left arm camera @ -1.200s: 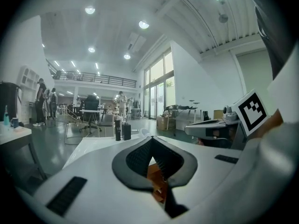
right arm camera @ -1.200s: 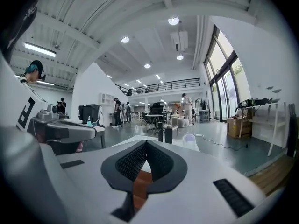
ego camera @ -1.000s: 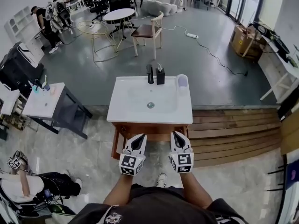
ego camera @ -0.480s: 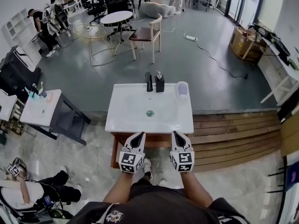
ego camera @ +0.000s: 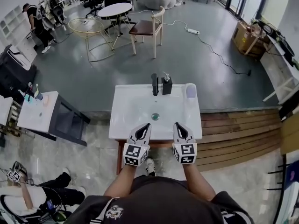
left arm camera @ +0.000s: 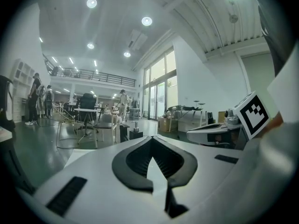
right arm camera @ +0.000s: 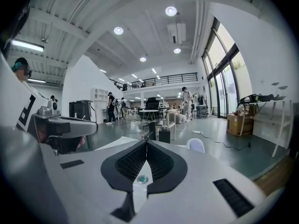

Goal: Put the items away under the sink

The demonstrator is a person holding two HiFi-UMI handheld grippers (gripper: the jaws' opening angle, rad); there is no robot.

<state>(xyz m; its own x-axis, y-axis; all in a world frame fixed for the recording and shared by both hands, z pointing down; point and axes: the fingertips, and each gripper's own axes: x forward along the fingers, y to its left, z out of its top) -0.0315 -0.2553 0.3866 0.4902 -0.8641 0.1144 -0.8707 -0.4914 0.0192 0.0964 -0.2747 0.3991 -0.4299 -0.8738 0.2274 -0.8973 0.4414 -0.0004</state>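
A white sink (ego camera: 135, 111) on a wooden cabinet (ego camera: 119, 155) stands right in front of me. At its back edge are a black faucet (ego camera: 154, 84), a black soap dispenser (ego camera: 167, 85) and a pale cup (ego camera: 190, 91). My left gripper (ego camera: 147, 125) and right gripper (ego camera: 178, 124) hover side by side over the sink's front rim, both shut with nothing between the jaws. In the right gripper view the gripper (right arm camera: 146, 143) points at the faucet (right arm camera: 152, 130), dispenser (right arm camera: 164, 135) and cup (right arm camera: 196, 145). The left gripper (left arm camera: 150, 140) also shows meeting tips. The space under the sink is hidden.
A wooden step (ego camera: 238, 132) runs to the right of the sink. A small white table (ego camera: 35, 111) with toothbrushes stands at the left. A chair (ego camera: 147, 27) and round tables sit farther back. A person (ego camera: 28, 197) sits low at the left.
I have stepped closer to the sink. Both grippers have moved forward from in front of the cabinet to over the sink's front rim, still shut.
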